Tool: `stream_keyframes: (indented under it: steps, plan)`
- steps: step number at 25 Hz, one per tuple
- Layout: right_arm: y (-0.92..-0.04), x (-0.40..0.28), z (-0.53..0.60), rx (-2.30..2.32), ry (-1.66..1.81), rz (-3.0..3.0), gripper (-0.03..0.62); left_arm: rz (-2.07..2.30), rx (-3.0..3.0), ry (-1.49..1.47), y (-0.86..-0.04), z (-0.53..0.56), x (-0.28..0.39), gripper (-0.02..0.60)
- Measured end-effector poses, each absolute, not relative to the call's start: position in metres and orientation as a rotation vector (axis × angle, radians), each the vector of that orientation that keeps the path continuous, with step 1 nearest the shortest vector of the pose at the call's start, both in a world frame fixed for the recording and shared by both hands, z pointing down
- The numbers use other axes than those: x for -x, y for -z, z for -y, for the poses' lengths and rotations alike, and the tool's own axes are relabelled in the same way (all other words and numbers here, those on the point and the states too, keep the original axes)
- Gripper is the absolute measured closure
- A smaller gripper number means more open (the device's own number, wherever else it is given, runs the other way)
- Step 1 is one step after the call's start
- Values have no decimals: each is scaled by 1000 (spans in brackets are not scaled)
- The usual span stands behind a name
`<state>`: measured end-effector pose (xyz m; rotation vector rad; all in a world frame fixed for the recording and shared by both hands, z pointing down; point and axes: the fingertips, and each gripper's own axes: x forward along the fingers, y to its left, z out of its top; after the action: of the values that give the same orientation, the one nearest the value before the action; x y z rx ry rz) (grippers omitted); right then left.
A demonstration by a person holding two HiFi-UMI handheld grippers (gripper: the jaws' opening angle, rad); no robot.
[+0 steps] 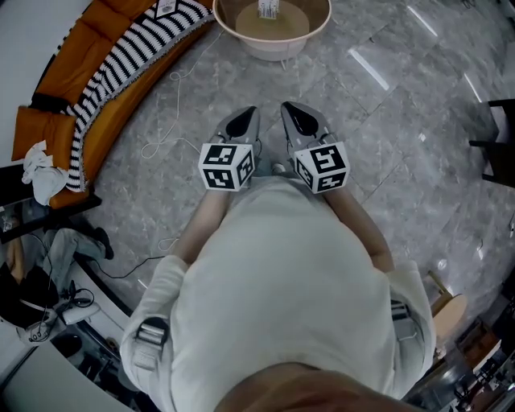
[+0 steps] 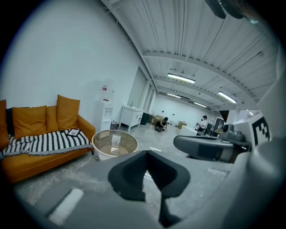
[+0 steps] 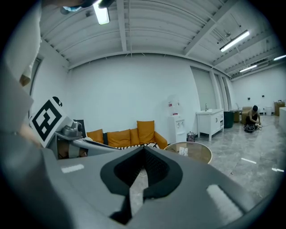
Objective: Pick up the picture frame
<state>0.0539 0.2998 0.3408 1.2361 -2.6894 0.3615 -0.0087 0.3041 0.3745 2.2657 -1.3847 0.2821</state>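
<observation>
A small dark-edged picture frame [image 2: 73, 132] lies flat on the striped blanket [image 2: 44, 142] of the orange sofa [image 2: 31, 123]; in the head view the frame [image 1: 166, 7] is at the top edge. A small upright card [image 2: 115, 141] stands on the round glass-topped table [image 2: 100, 144], also seen as the table [image 1: 241, 34] ahead of me. My left gripper [image 1: 246, 121] and right gripper [image 1: 296, 114] are held side by side in front of the person's body, well short of the table. Both are shut with nothing between the jaws, as the left gripper [image 2: 147, 154] and right gripper [image 3: 143, 152] views show.
A white cable [image 1: 173, 105] loops over the grey tiled floor near the sofa [image 1: 96, 32]. A water dispenser [image 2: 105, 112] and white cabinet [image 2: 131, 116] stand behind the table. A dark chair [image 1: 499, 141] is at the right. People crouch and stand far down the hall.
</observation>
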Motion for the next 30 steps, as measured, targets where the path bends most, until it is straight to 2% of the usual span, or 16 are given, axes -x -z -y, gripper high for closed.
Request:
stream_keyframes:
  steps: [10,30]
  plan:
    - [-353,-51,-261,-1238,-401,2676,595,1364,-2235,-289,-391,-265,16,581]
    - [-360,-12,-74,-1299,-409,2600,595,1306,-2250,-334,-396,-72,65,580]
